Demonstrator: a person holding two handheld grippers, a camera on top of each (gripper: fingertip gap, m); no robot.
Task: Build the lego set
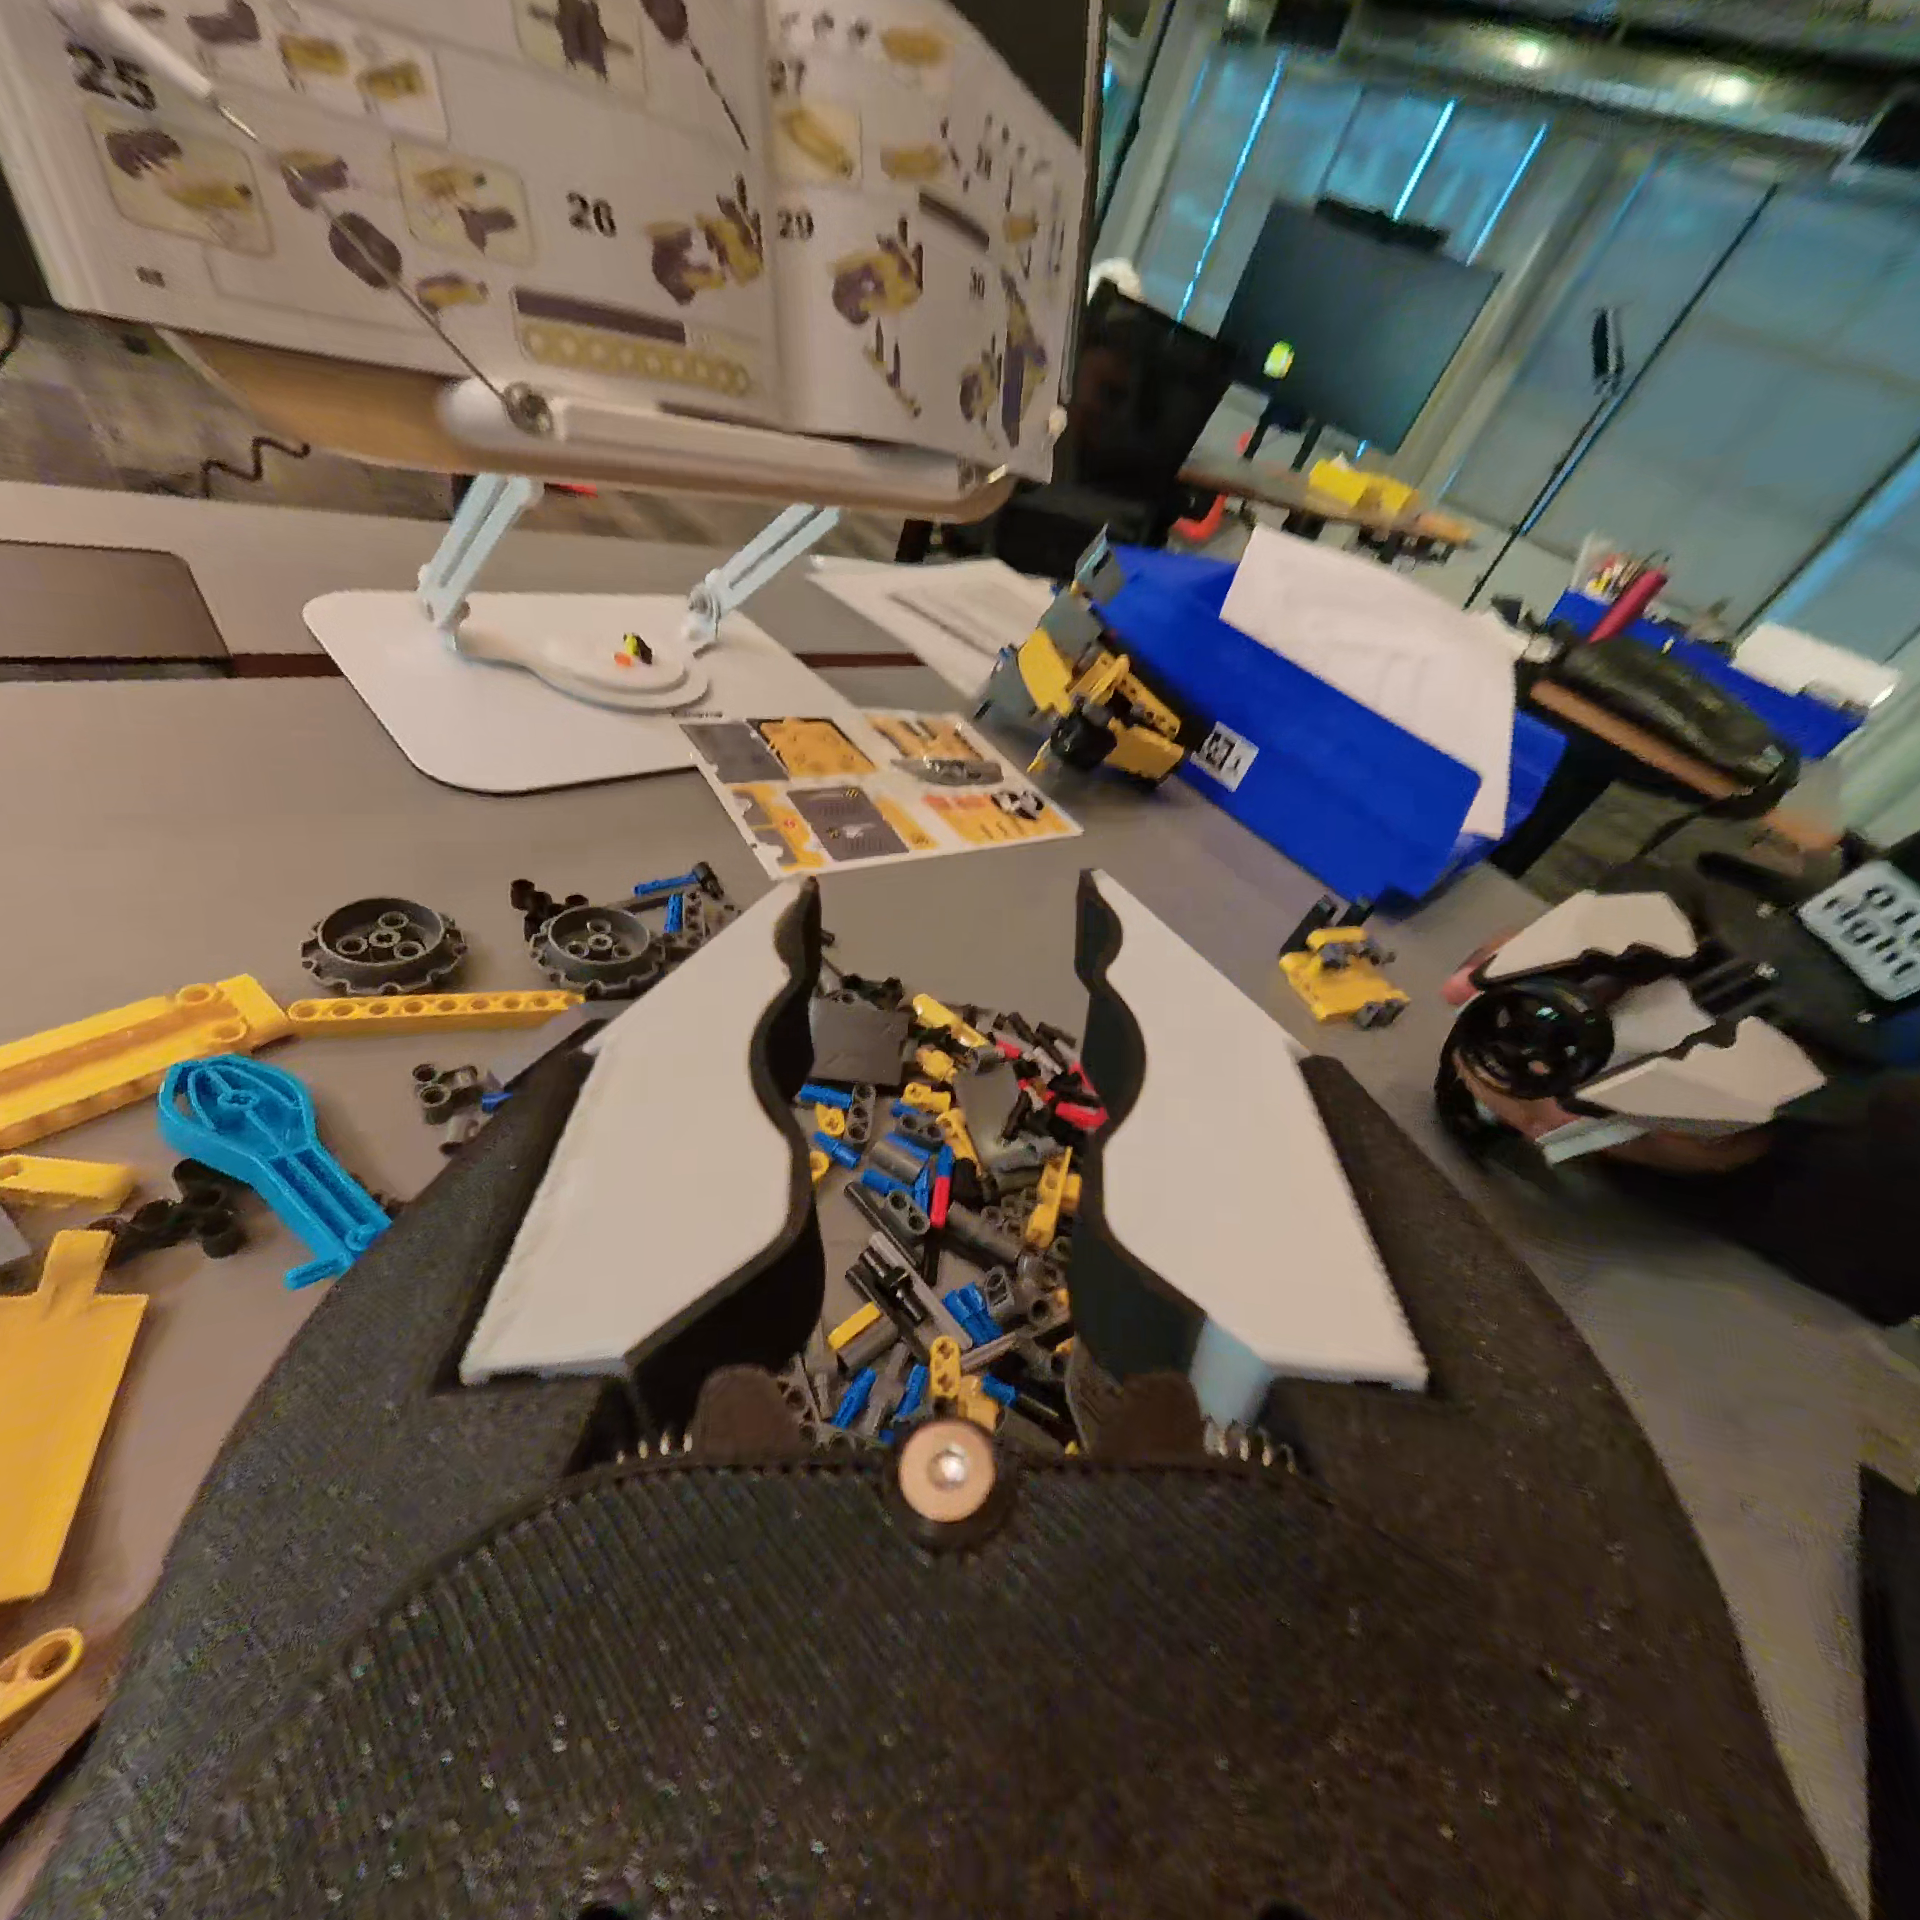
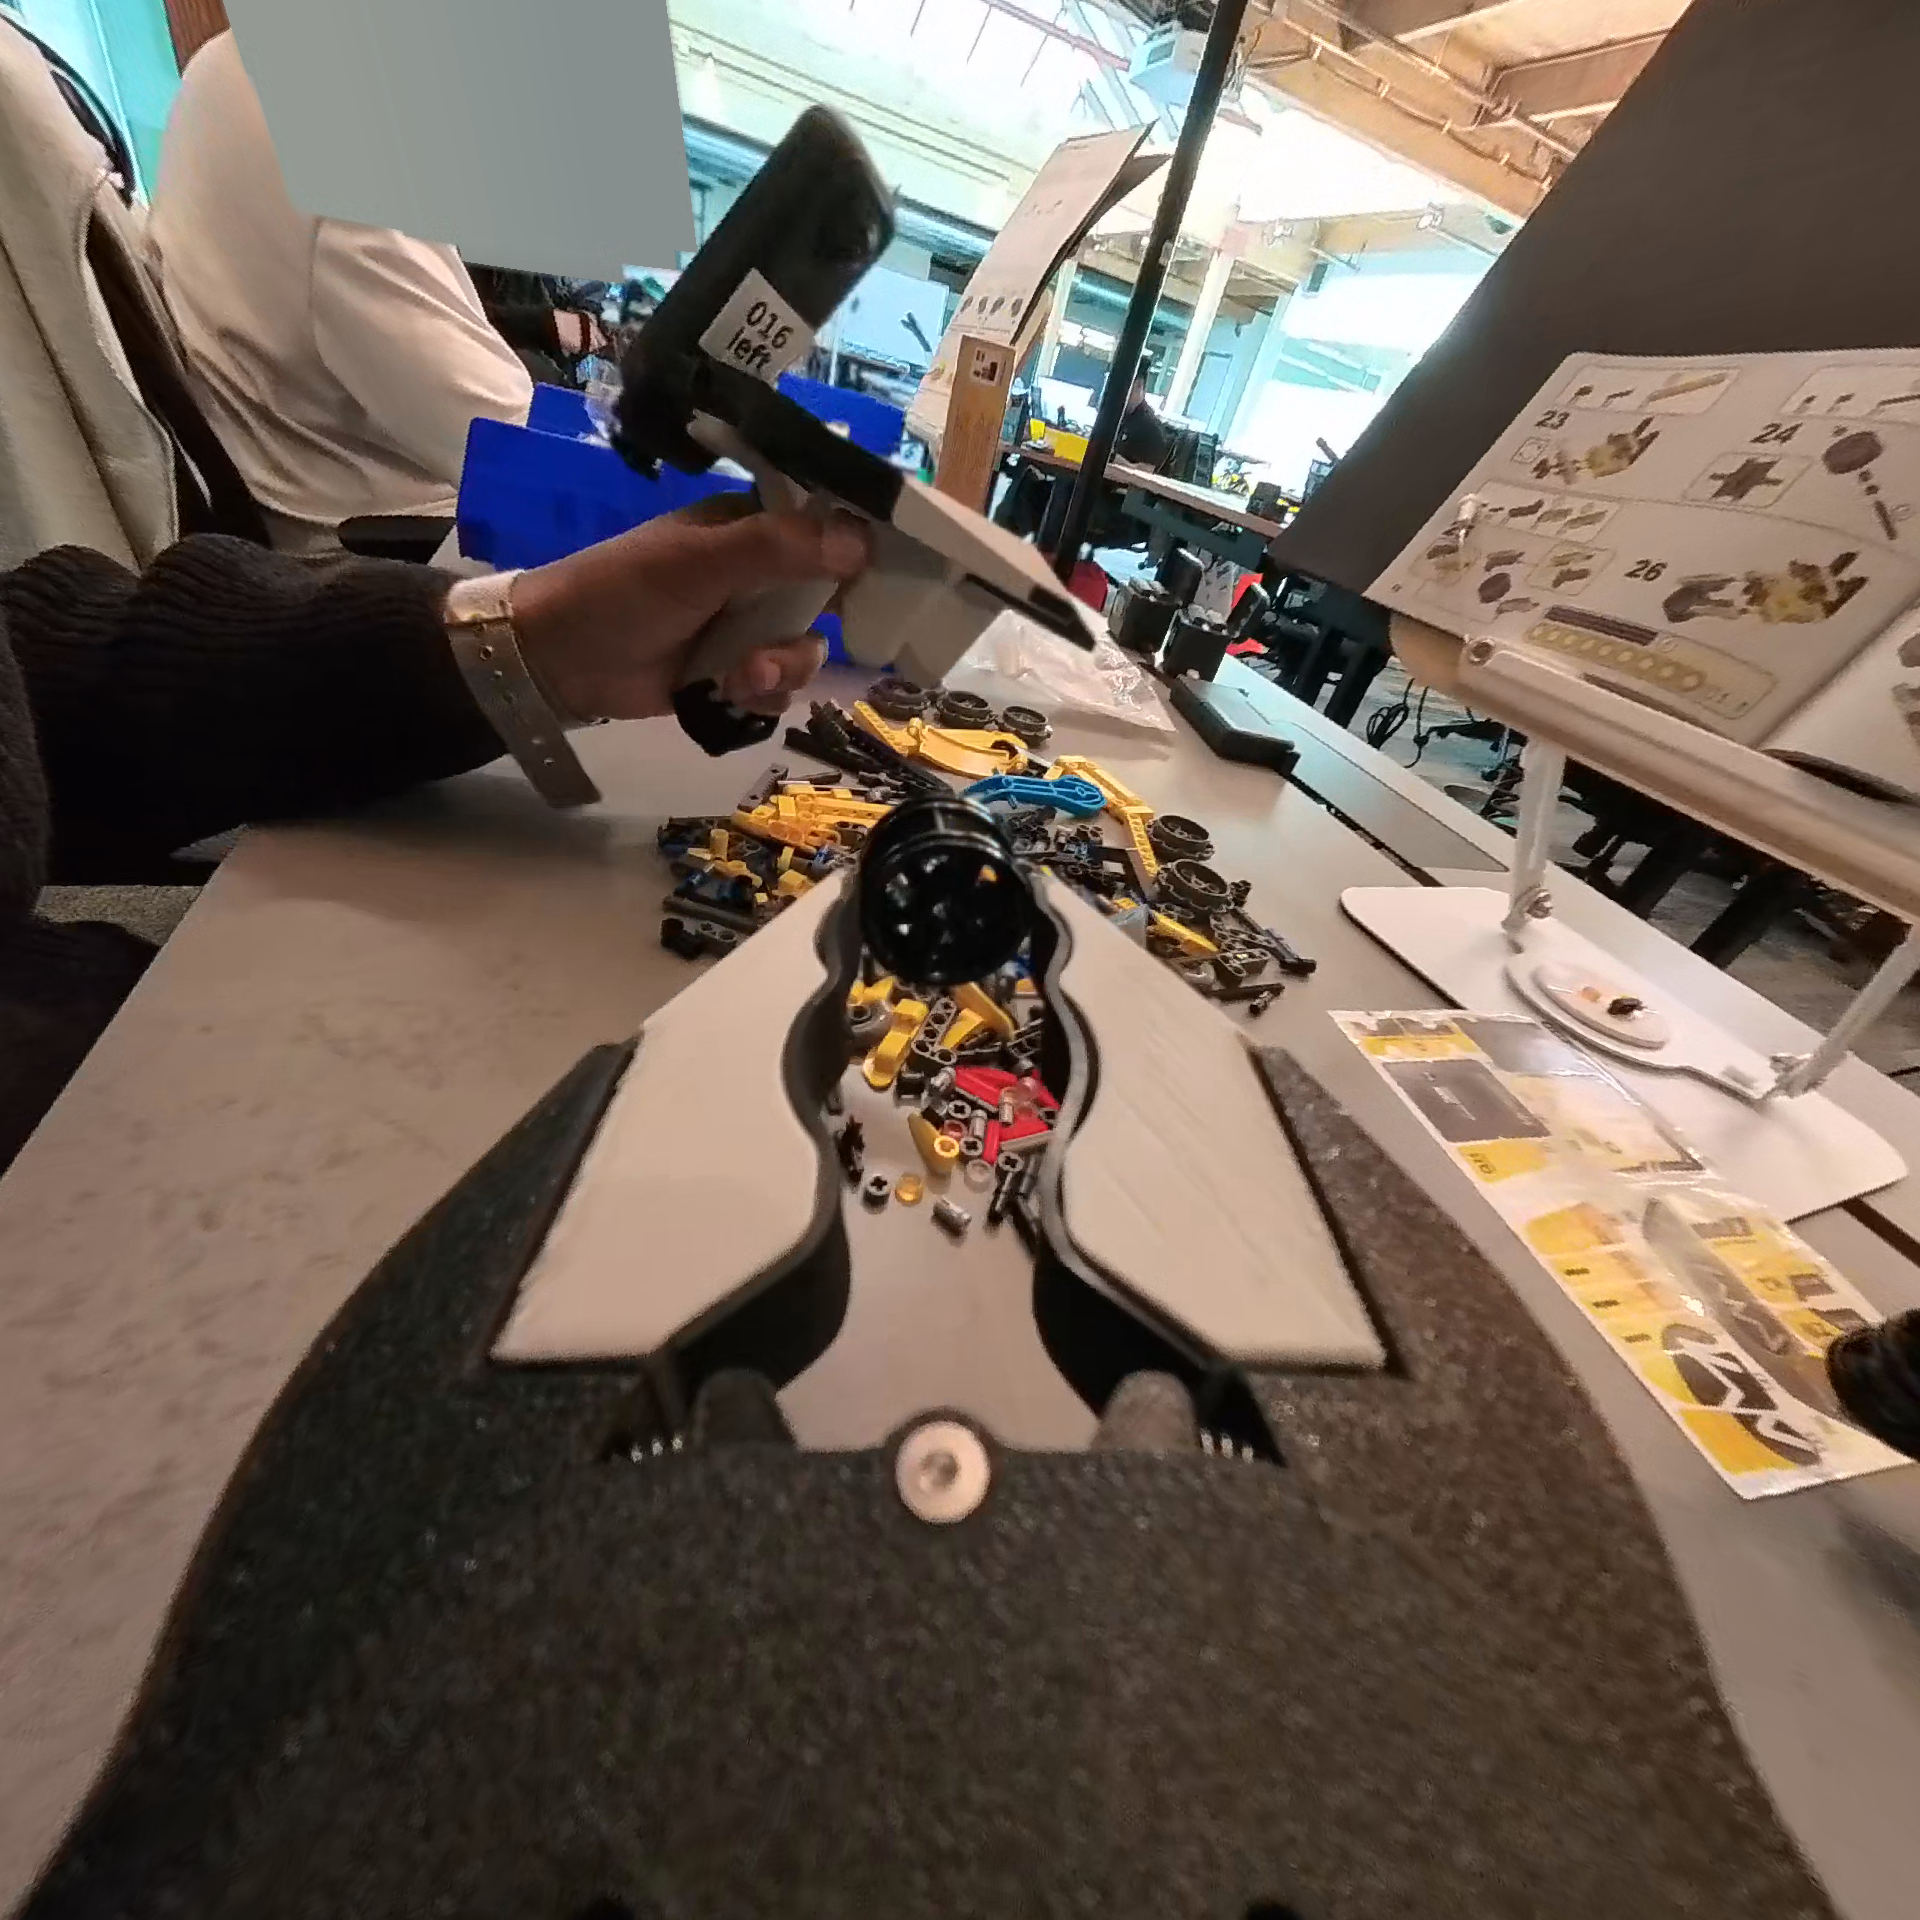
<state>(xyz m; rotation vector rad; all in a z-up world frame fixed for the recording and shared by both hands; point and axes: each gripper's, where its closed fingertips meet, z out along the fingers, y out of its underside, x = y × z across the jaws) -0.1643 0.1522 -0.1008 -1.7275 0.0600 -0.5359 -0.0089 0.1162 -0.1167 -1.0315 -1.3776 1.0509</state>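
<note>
Grey table (image 2: 312, 1039) — right tongs (image 2: 940, 914) grip black wheel (image 2: 940, 894).

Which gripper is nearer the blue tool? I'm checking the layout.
Left. The left gripper hangs open over the small-parts pile, with the blue tool just beside it. The right gripper, shut on a black wheel, sits farther off.

black wheel (image 2: 940, 902) clamped between right gripper (image 2: 940, 914) fingers above brick pile (image 2: 935, 1081)
</note>
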